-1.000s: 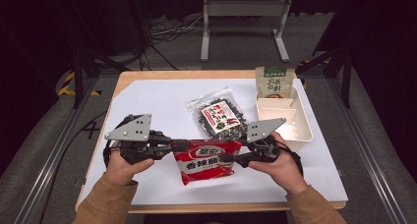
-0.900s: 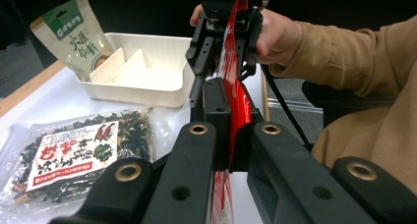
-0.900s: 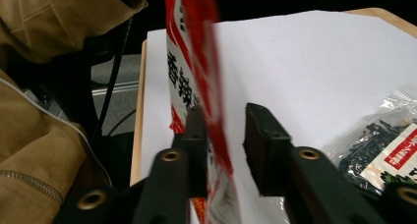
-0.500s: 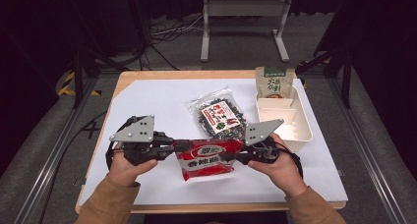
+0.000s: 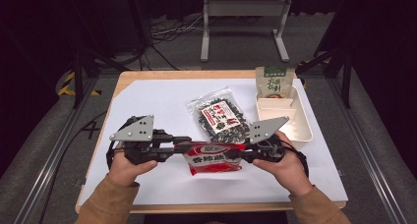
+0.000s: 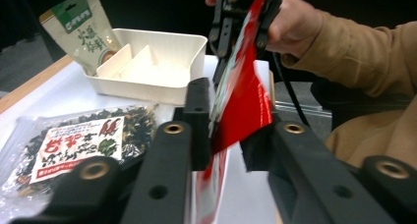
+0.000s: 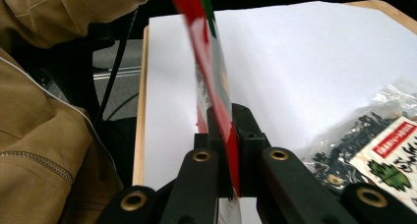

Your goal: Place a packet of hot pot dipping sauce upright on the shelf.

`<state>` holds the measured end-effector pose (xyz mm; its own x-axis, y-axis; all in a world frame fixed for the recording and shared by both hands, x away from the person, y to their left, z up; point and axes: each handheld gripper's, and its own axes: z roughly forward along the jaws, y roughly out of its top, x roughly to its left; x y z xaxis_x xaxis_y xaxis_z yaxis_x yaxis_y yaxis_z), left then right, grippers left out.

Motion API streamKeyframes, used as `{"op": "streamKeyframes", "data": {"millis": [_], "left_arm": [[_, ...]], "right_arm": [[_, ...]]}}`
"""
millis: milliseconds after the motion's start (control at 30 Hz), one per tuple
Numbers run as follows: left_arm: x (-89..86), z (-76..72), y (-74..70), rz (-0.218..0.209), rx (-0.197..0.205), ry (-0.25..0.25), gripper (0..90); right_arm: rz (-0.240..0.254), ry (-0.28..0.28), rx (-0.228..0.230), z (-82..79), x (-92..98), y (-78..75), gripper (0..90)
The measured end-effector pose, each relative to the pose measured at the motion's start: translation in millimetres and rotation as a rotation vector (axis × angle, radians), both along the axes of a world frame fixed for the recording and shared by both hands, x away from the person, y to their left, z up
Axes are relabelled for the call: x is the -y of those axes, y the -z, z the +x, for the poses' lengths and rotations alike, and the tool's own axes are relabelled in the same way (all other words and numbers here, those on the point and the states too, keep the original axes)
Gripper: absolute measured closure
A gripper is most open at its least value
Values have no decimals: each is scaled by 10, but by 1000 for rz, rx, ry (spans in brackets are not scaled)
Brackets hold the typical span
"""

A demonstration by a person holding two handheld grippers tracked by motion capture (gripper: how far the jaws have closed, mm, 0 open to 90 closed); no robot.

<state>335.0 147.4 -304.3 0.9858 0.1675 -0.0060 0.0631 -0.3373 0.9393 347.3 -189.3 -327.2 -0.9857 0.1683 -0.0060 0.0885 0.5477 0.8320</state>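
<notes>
High view, packet: red snack packet (image 5: 215,158) held up between both grippers, over the white sheet (image 5: 162,101) near the table's front edge.
High view, left gripper (image 5: 183,146): at the packet's left edge, hand (image 5: 129,166) wrapped round its body.
High view, right gripper (image 5: 237,157): at the packet's right edge, hand (image 5: 285,166) behind it.
High view, surroundings: clear bag of dark dried bits (image 5: 221,117) lies just behind the packet; white divided tray (image 5: 300,117) to the right, green pouch (image 5: 274,81) leaning at its far end.
Left gripper view, jaws: have just been opening; red packet (image 6: 241,96) stands between them, touching the left pad, a gap at the right one. Narrow stance, grip loosened.
Left gripper view, beyond: right gripper (image 6: 243,17) clamps the packet's far edge; tray (image 6: 152,62) and pouch (image 6: 81,30) behind.
Right gripper view, jaws: pinched tight on the packet's (image 7: 216,101) edge, film squeezed flat between the pads.
Right gripper view, beyond: dried-bits bag (image 7: 378,145) at right, tan sleeve (image 7: 49,135) at left.
</notes>
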Motion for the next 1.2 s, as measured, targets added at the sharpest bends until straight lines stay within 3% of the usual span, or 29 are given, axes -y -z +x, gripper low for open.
{"op": "streamKeyframes", "data": {"millis": [167,533,800,1200], "left_arm": [[-50,42,39,0,-4,-41,646],[-180,184,175,-2,-49,-111,621],[-239,264,244,2,-70,-164,533],[-369,429,446,55,-102,-260,483]], "right_arm": [[-10,18,18,13,117,-100,882],[-22,73,45,94,403,-276,882],[-14,108,63,183,598,-429,882],[13,173,103,346,908,-594,882]]}}
